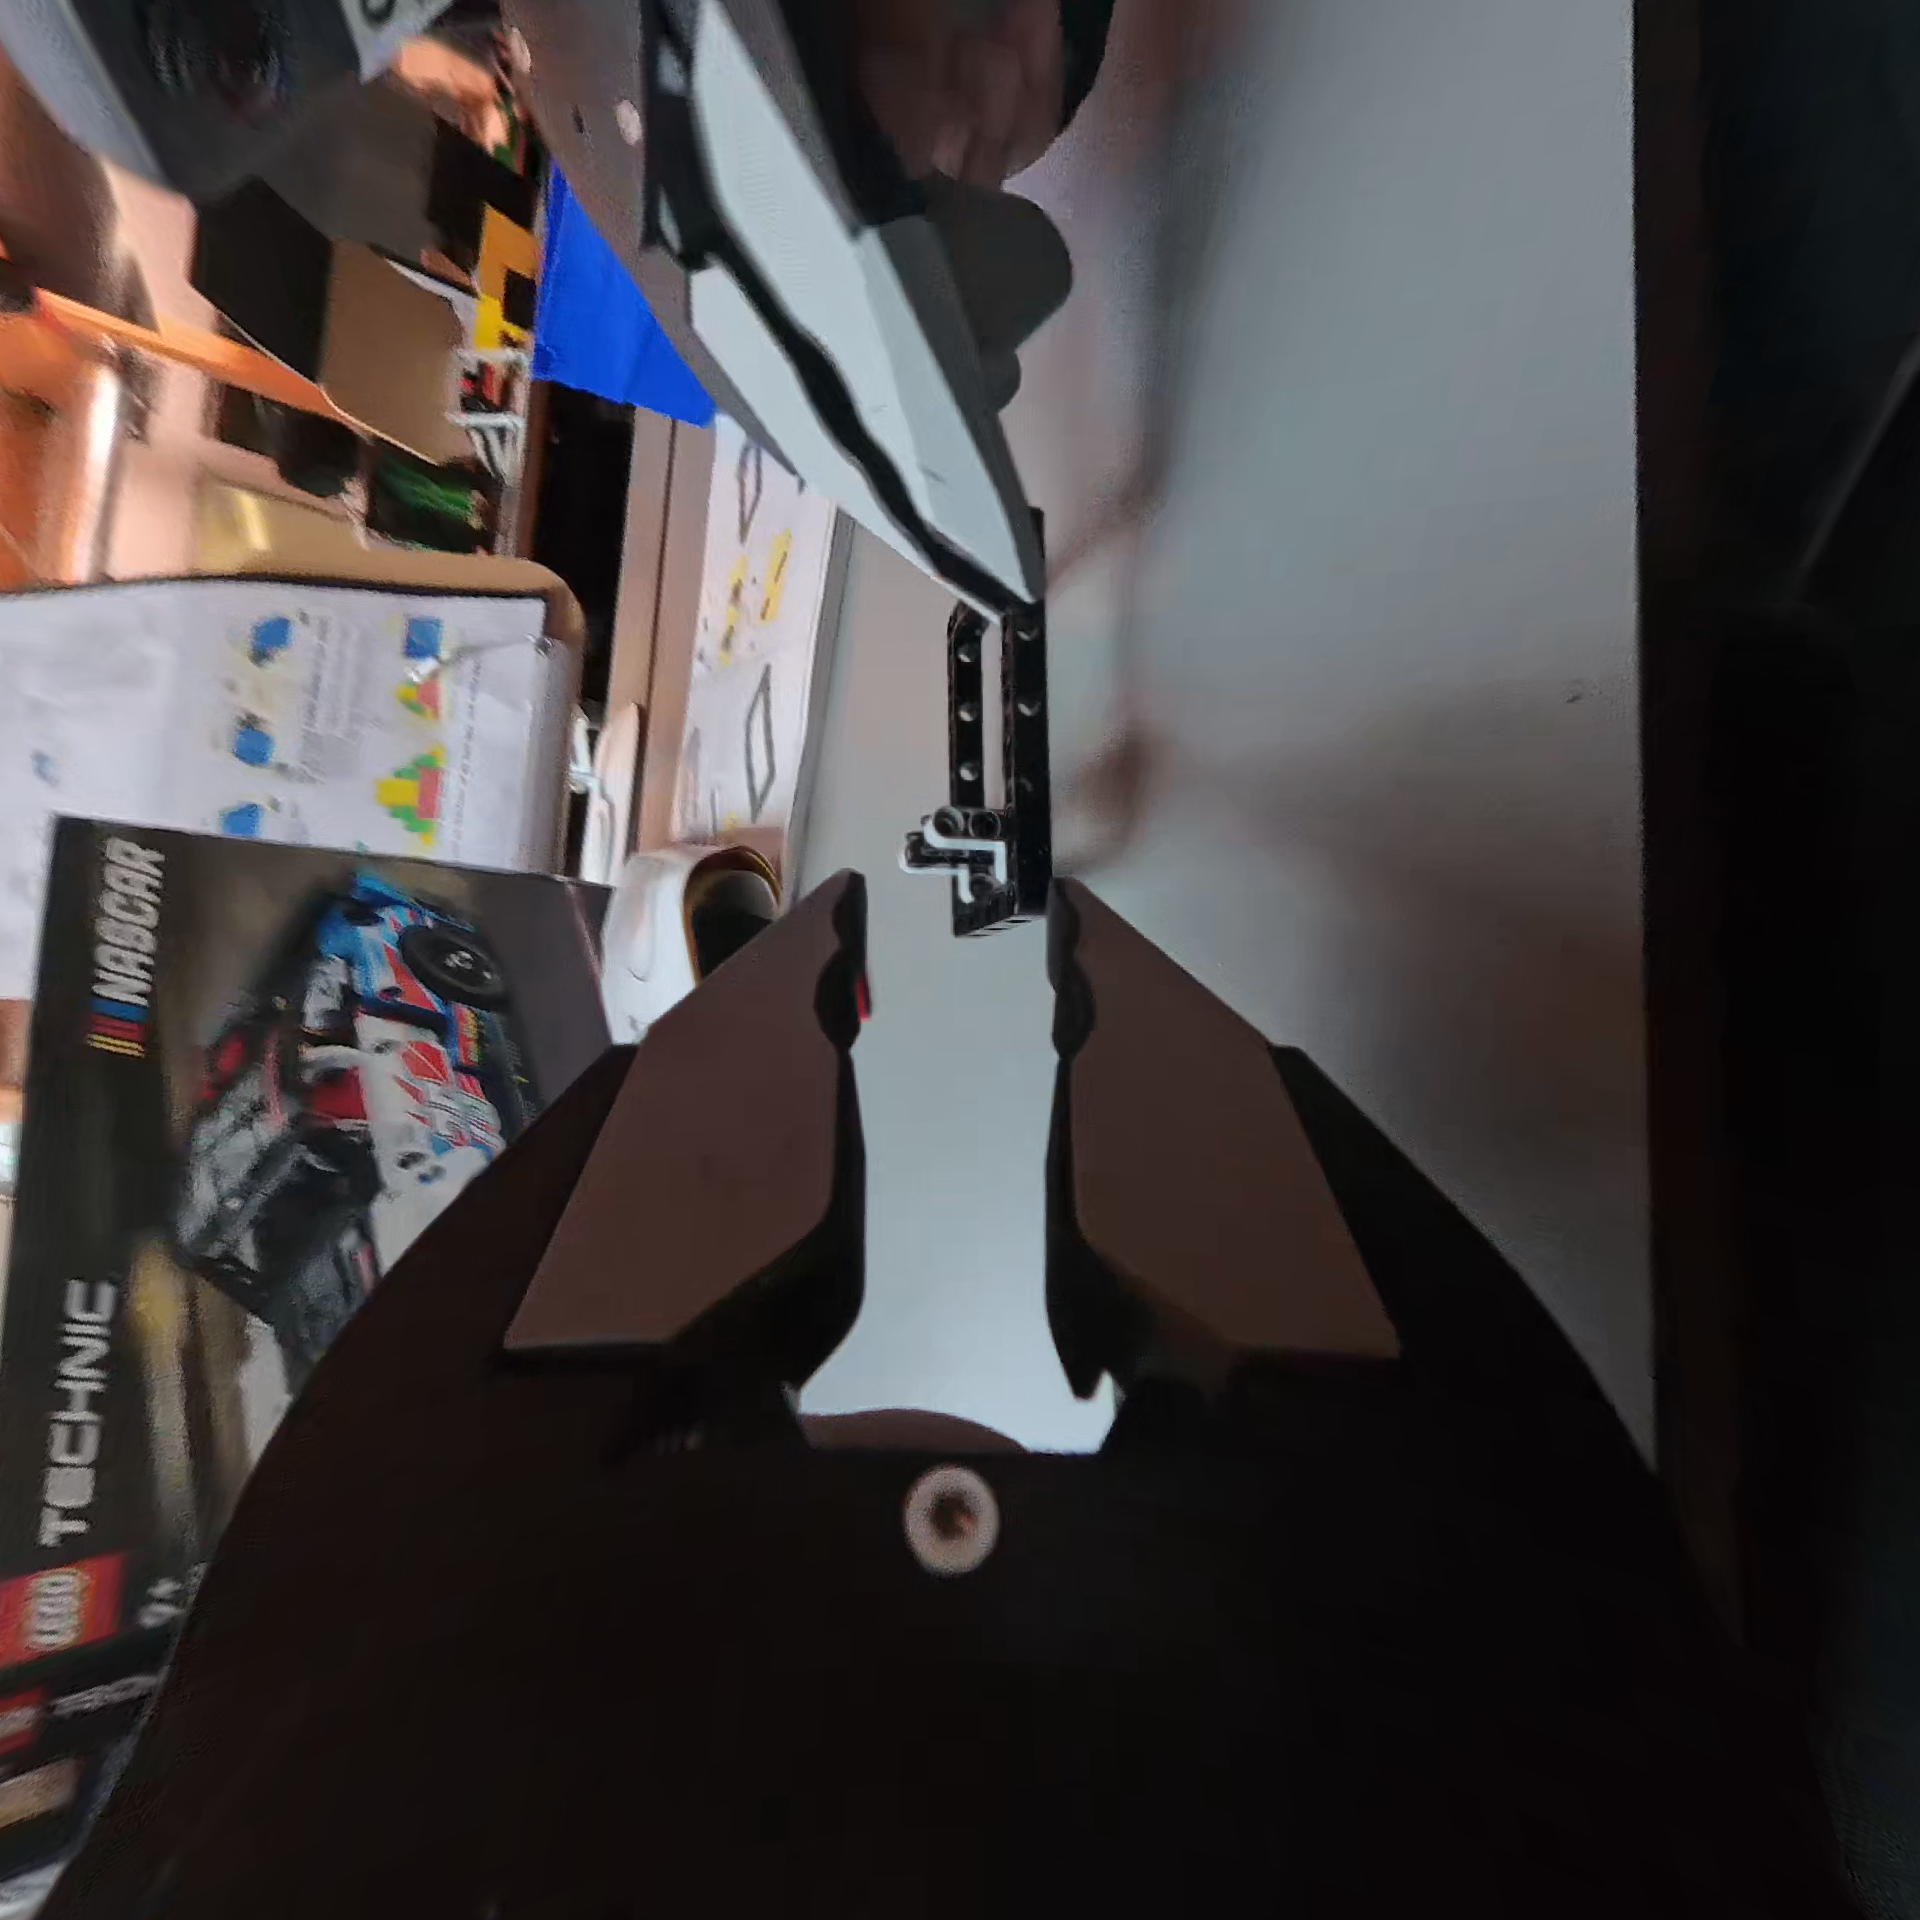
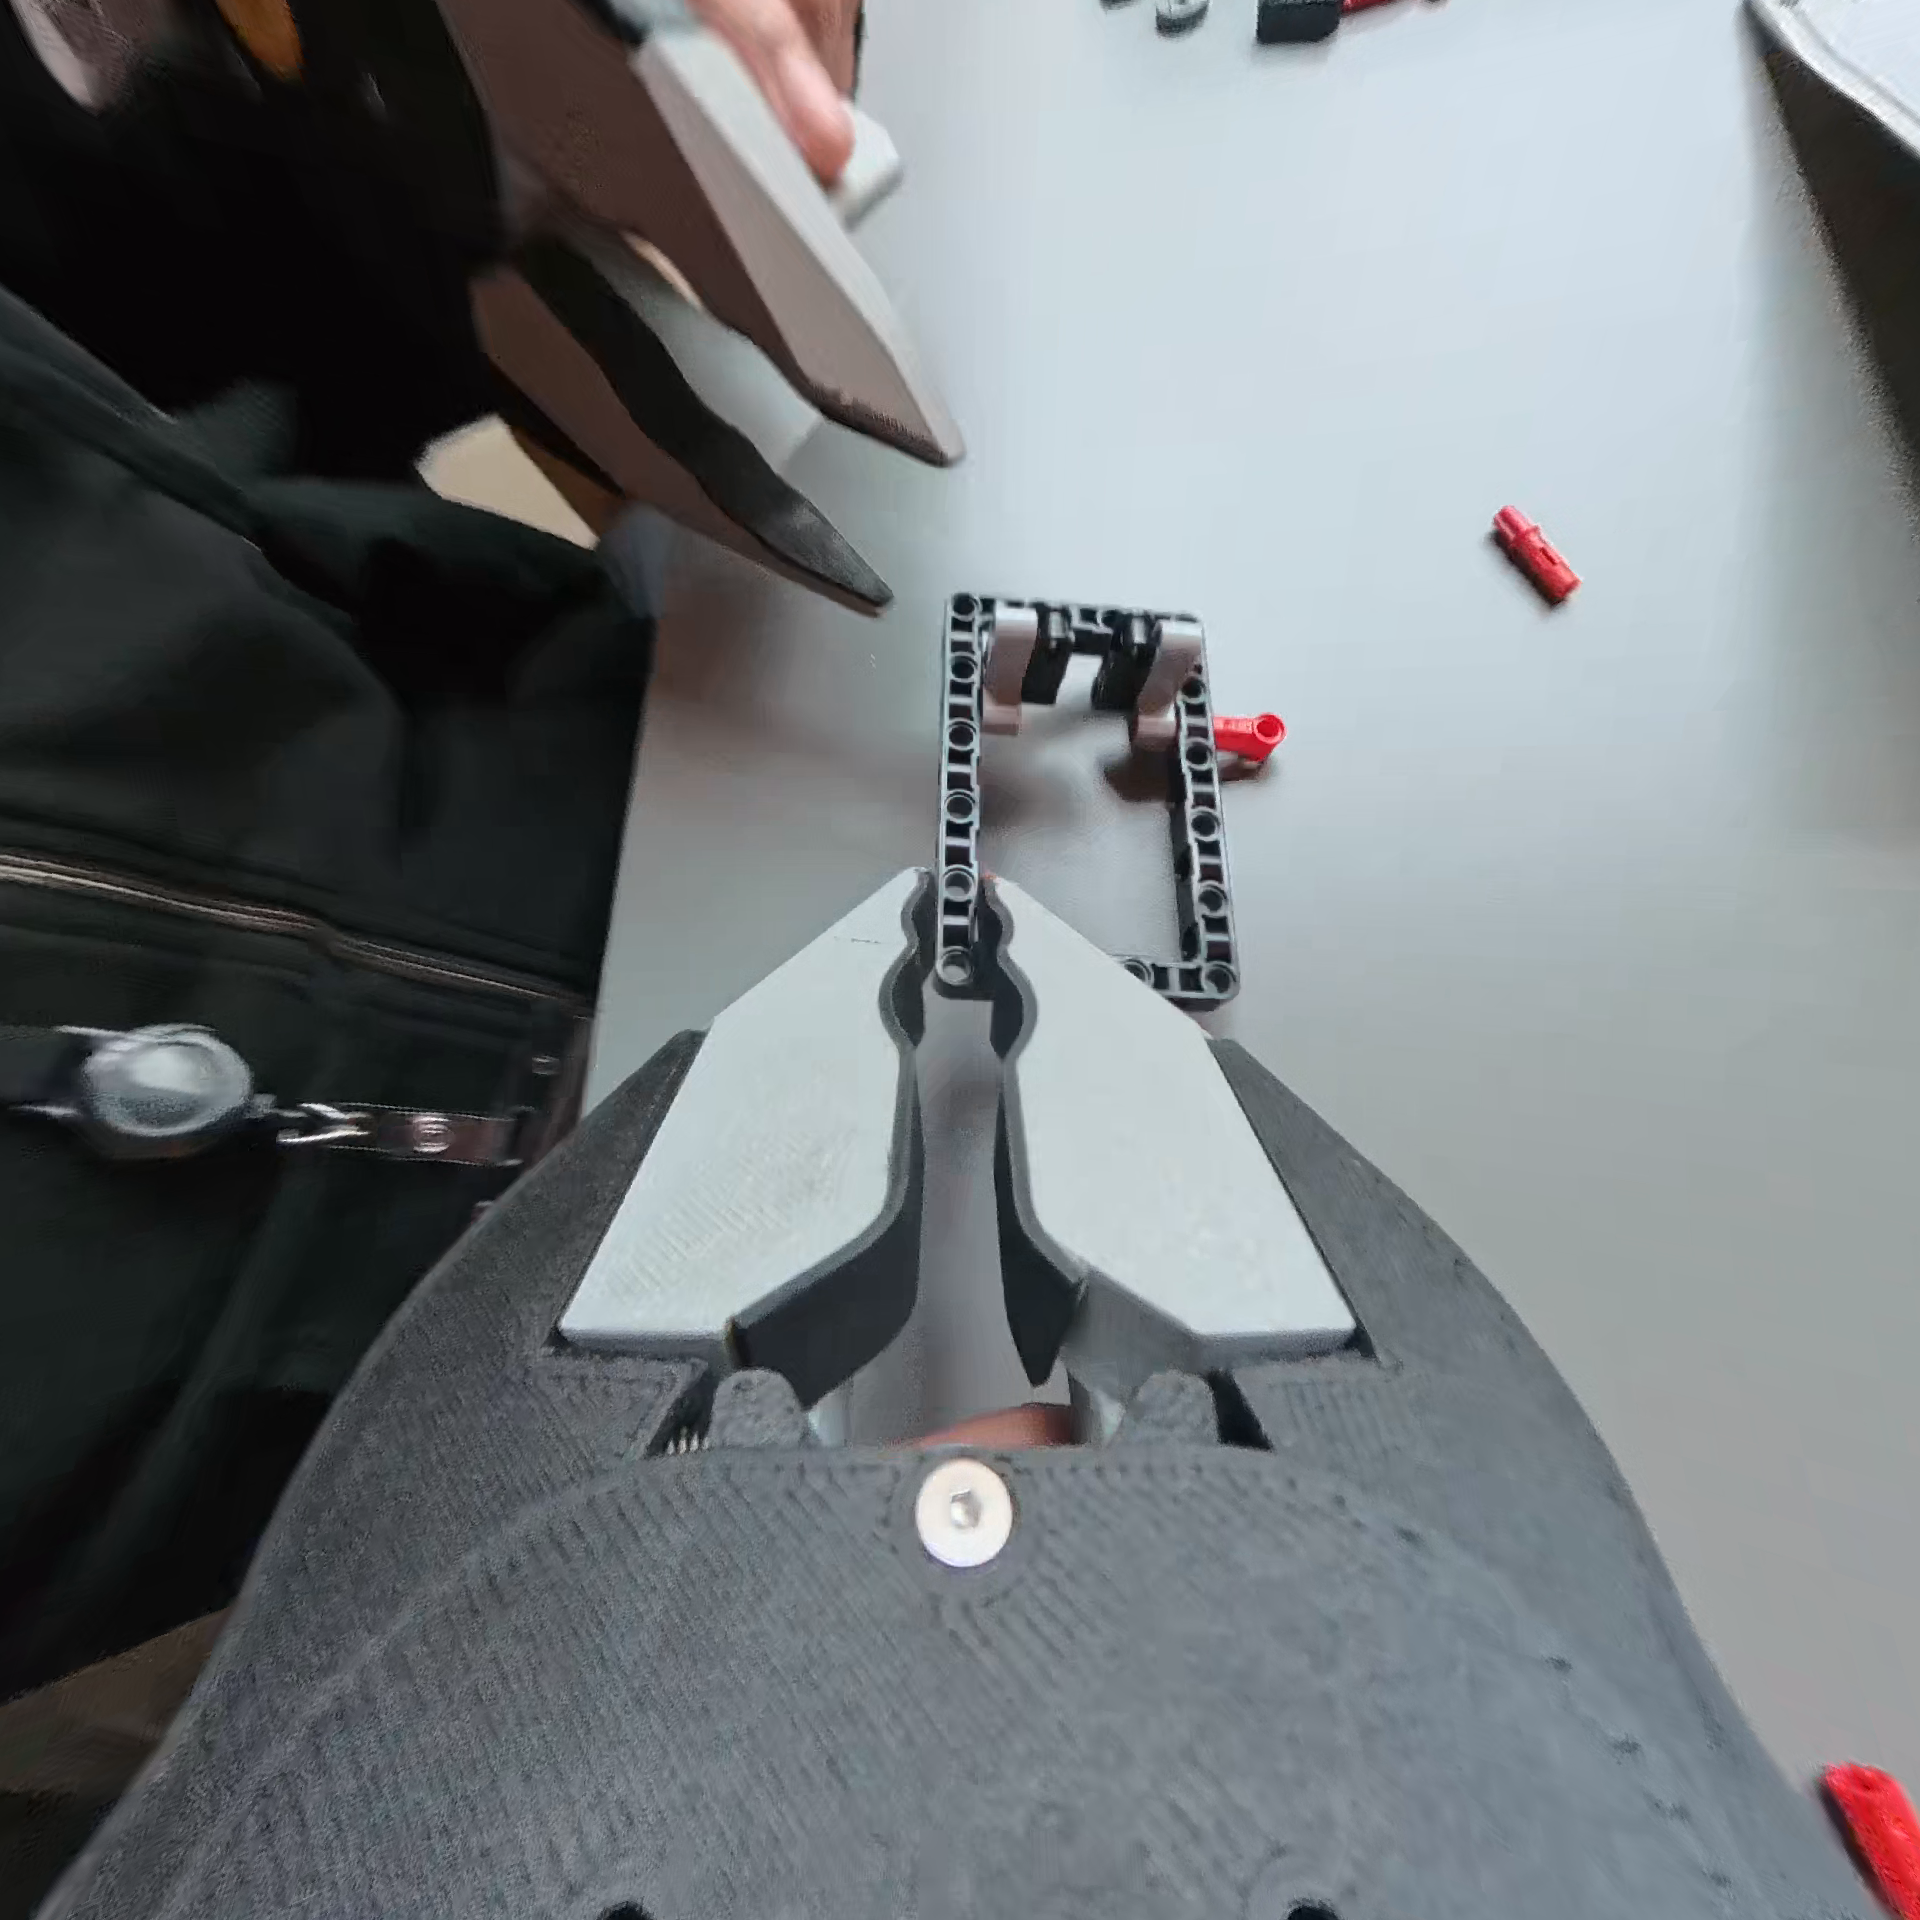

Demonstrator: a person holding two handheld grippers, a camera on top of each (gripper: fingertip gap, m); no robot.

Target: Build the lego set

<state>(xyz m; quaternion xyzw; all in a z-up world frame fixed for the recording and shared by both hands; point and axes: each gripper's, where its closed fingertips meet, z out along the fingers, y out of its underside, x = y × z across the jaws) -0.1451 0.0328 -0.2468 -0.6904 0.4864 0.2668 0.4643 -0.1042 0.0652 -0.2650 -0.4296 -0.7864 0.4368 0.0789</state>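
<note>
A black rectangular beam frame point(image 2: 1205, 821) lies over the grey table point(image 2: 1455, 935), with grey and black connectors point(image 2: 1091, 655) at its far end and a red pin point(image 2: 1252, 732) sticking out of its right side. My right gripper point(image 2: 961, 914) is shut on the frame's left beam, near the corner. My left gripper point(image 2: 920, 525) is open and empty, up and to the left of the frame. In the left wrist view, the left gripper point(image 1: 956, 914) is open just short of the frame point(image 1: 1023, 748), which the right gripper point(image 1: 1013, 597) holds from the far side.
A loose red pin point(image 2: 1536, 554) lies on the table right of the frame, and another red piece point(image 2: 1870, 1829) lies at the near right. Small parts point(image 2: 1288, 16) lie at the far edge. The set's box point(image 1: 260, 1143) and instruction sheets point(image 1: 260, 707) are at the left. One gripper's finger ends stand about 7 centimeters off the other's.
</note>
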